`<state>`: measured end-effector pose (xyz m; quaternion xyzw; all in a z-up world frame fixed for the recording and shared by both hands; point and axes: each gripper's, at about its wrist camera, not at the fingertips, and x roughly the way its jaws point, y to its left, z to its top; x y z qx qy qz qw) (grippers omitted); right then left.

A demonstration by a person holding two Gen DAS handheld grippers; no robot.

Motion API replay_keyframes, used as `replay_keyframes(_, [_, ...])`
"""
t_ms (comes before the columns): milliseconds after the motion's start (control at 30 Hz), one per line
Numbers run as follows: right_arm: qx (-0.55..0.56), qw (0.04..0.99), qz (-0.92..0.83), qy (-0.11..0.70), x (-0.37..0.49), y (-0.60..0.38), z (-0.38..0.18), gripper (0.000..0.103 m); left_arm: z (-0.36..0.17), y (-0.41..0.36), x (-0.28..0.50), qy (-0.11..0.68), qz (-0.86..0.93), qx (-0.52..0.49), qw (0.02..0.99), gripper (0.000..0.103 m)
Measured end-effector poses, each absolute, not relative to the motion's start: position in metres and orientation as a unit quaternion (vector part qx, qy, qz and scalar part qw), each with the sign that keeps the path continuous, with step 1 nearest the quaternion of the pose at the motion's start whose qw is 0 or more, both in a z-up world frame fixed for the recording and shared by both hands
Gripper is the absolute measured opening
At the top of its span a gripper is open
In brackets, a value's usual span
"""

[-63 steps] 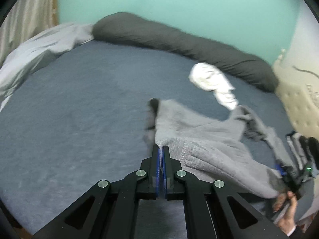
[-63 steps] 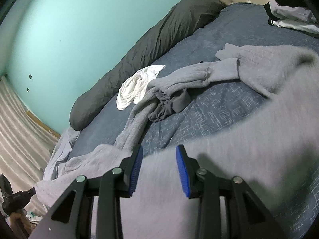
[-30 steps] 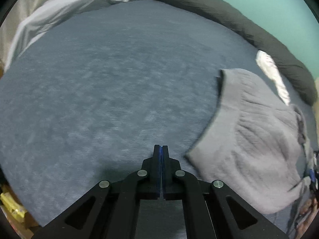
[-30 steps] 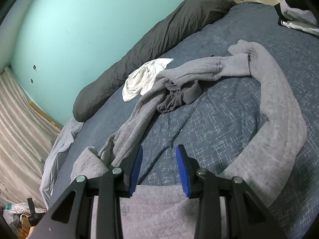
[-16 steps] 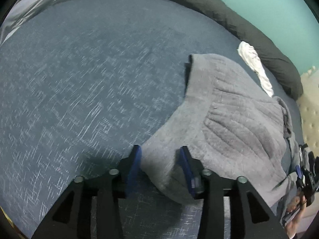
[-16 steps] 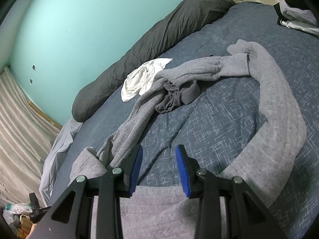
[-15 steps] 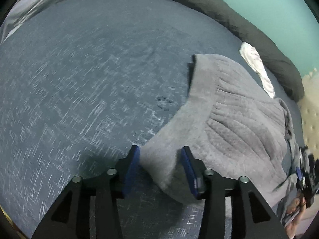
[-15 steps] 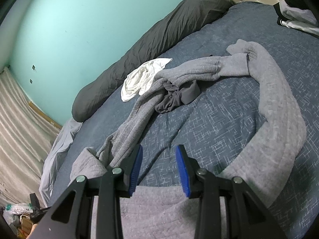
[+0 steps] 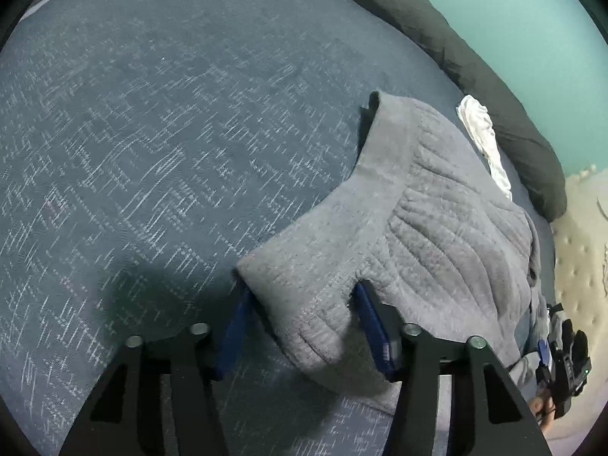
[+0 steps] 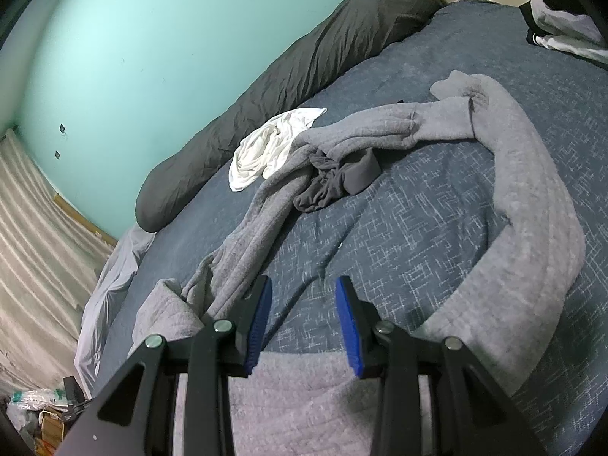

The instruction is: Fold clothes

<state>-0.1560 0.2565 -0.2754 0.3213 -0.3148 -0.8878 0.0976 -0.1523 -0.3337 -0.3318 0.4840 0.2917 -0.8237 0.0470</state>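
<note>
While the grey sweater (image 9: 425, 235) lies spread on the blue bedspread (image 9: 152, 133), its hem corner sits between the spread fingers of the left gripper (image 9: 300, 300), likely so that edge can be pinched or has just been let go; one moment fits either. Body looks flattened out, quilted texture up, lying fairly smooth. In the right view a sleeve (image 10: 532, 209) curls in a loose arc toward the far side and the other sleeve runs off toward the white garment (image 10: 269, 148), so sleeves are not tucked in. Left gripper jaws are wide, straddling the corner without clamping it. Right gripper (image 10: 304, 311) is also wide apart, holding nothing, hovering at the sweater's near edge with bare bedspread between its fingers. A dark sock bundle (image 10: 338, 178) lies on the sleeve, just beside the white garment. A long dark pillow (image 10: 285, 64) runs along the teal wall.
</note>
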Motion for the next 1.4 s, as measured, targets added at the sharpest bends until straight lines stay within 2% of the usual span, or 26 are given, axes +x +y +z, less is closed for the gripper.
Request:
replay_keyframes(100, [0.319,0.097,-0.888,-0.315,-0.156,0.258,-0.275,0.035,-0.323,-0.328,-0.154,0.268,-0.833,0.482,0.049,0.023])
replay_keyframes(167, [0.319,0.097,-0.888,-0.316,-0.157,0.258,-0.275,0.035,-0.311,-0.328,-0.152,0.257,-0.841,0.472,0.059,0.017])
replay_keyframes(467, [0.314,0.096,-0.889,-0.319,-0.156,0.263,-0.272,0.035,-0.265,-0.377,-0.135,0.25,-0.853,0.44,0.129,0.014])
replay_keyframes(667, [0.31,0.094,-0.89,-0.322,-0.156,0.266,-0.27,0.035,-0.278,-0.415,-0.134,0.266,-0.837,0.44,0.189,0.014])
replay_keyframes(767, [0.311,0.094,-0.89,-0.32,-0.157,0.266,-0.269,0.035,-0.291,-0.402,-0.149,0.251,-0.832,0.459,0.186,0.014])
replay_keyframes(900, [0.314,0.093,-0.889,-0.32,-0.158,0.266,-0.271,0.035,-0.287,-0.393,-0.148,0.25,-0.837,0.452,0.182,0.018])
replay_keyframes(1033, [0.316,0.09,-0.887,-0.325,-0.159,0.268,-0.273,0.035,-0.267,-0.389,-0.136,0.259,-0.845,0.431,0.182,0.032])
replay_keyframes(1167, [0.318,0.085,-0.885,-0.33,-0.159,0.271,-0.276,0.035,-0.25,-0.374,-0.136,0.254,-0.856,0.416,0.174,0.035])
replay_keyframes(1267, [0.322,0.077,-0.881,-0.338,-0.159,0.274,-0.279,0.035,-0.238,-0.362,-0.137,0.251,-0.863,0.404,0.168,0.048])
replay_keyframes(1400, [0.326,0.069,-0.876,-0.348,-0.161,0.28,-0.284,0.035,-0.222,-0.346,-0.137,0.246,-0.873,0.389,0.16,0.05])
